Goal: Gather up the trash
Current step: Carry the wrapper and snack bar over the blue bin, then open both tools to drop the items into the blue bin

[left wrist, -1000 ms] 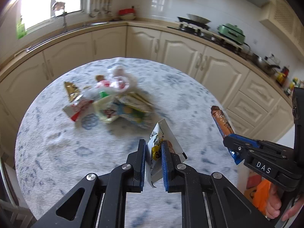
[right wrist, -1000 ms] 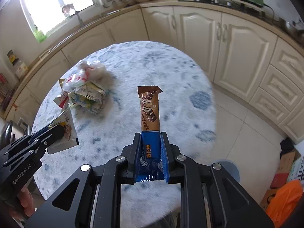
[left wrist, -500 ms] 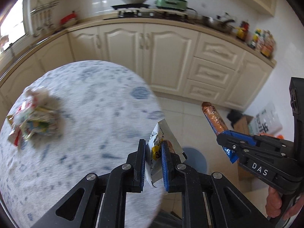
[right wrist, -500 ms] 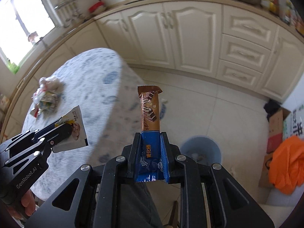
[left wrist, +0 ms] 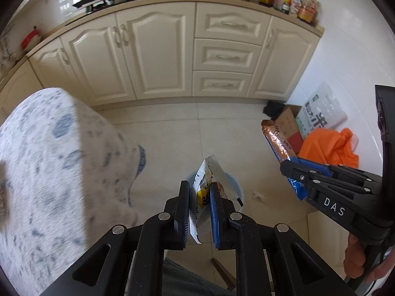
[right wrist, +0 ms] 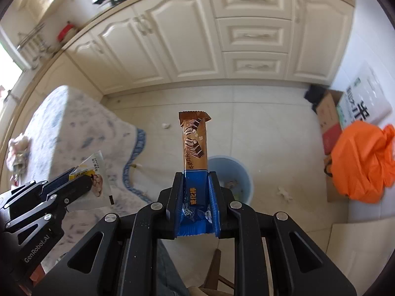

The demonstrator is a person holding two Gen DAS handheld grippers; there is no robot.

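Both grippers have swung off the table and now point down at the tiled floor, where a second ago I saw the tabletop and its trash pile under them. My left gripper stays clamped on the white sachet, which now hangs over the blue bin on the floor near the table's edge. My right gripper stays clamped on the brown-and-blue bar wrapper, upright, just left of the bin in its view.
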